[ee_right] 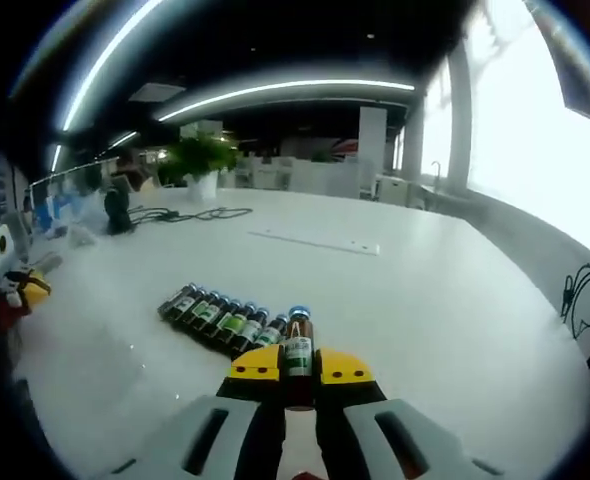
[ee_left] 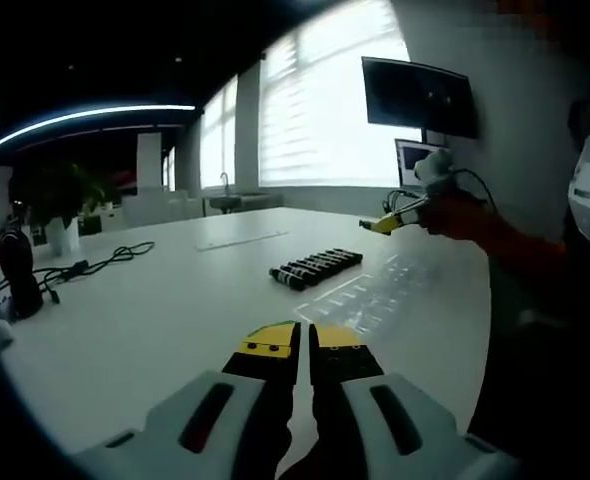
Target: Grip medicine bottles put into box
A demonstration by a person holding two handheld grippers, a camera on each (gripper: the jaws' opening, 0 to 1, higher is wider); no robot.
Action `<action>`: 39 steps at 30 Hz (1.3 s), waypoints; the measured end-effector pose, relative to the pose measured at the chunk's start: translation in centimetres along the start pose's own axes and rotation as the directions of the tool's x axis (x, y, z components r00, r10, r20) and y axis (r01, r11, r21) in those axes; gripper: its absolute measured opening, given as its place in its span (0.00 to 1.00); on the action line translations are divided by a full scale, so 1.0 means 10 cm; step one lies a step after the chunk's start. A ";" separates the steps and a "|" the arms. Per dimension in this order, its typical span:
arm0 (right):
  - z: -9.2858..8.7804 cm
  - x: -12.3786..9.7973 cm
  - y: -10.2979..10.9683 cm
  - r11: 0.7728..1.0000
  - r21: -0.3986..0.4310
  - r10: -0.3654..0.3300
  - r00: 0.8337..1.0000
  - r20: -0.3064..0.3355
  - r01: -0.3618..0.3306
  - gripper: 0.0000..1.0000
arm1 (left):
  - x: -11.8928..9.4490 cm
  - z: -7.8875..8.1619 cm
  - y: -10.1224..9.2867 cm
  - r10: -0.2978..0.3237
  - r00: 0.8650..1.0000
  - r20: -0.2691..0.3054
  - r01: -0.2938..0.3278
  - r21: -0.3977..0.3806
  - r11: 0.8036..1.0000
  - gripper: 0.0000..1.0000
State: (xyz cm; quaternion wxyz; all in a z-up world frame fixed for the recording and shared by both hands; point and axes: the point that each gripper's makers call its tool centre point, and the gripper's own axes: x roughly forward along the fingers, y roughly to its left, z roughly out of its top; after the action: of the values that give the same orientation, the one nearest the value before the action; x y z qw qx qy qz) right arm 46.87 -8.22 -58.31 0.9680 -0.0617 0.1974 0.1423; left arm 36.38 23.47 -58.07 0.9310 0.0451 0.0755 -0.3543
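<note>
The right gripper (ee_right: 297,368) pinches one medicine bottle (ee_right: 297,352) upright between its yellow-tipped jaws, blue cap uppermost and green label facing the camera. The hold sits low on the body, which keeps the bottle vertical and the cap clear, a sensible way to carry it if it is to be lowered into a box standing up. Just beyond the held bottle, a row of bottles (ee_right: 220,315) lies flat on the white table (ee_right: 405,290), packed side by side with caps pointing away from the gripper; the held bottle stands at the near end of that row, so close that I cannot tell whether it is lifted clear of the table or touches its neighbour.

In the left gripper view, the left gripper (ee_left: 304,352) hangs above bare table with its jaws pressed nearly together and nothing between them. The same row of bottles (ee_left: 316,268) lies well ahead of it, and past the row's far end the right gripper (ee_left: 387,224) shows, held by a person in an orange sleeve (ee_left: 480,225).

Beyond the row, toward the far edge, a black cable (ee_right: 190,213) and a potted plant (ee_right: 199,160) rest on the table. The box itself I cannot make out, so the bottle's destination is unclear; my judgement is that the task is at an early step, with most bottles in the row not yet put away.
</note>
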 end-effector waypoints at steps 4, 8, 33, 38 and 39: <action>-0.02 -0.15 0.03 1.000 0.001 -0.012 1.000 0.011 0.012 0.06 | -0.01 0.00 0.01 0.008 1.000 -0.001 -0.008 0.003 1.000 0.00; -0.10 -0.27 0.05 1.000 0.013 -0.020 1.000 0.012 0.020 0.07 | -0.01 0.00 0.02 0.008 1.000 0.002 -0.008 -0.002 1.000 0.00; -0.47 -0.68 0.04 0.989 0.087 -0.116 0.993 -0.035 0.119 0.07 | 0.00 0.00 0.03 0.016 1.000 0.012 -0.016 0.007 1.000 0.00; -0.61 -0.68 0.09 0.984 0.111 -0.130 0.988 -0.079 0.138 0.07 | 0.00 -0.01 0.04 0.008 1.000 0.014 -0.008 -0.007 1.000 0.00; -0.64 -0.68 0.09 0.982 0.119 -0.139 0.987 -0.085 0.149 0.07 | 0.00 -0.02 0.03 0.001 1.000 0.015 -0.001 -0.010 1.000 0.00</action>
State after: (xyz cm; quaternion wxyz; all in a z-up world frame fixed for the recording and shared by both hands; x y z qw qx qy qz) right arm 38.29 -10.20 -61.46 0.9694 -0.0203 0.2378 0.0567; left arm 36.58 23.71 -58.26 0.9319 0.0377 0.0705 -0.3537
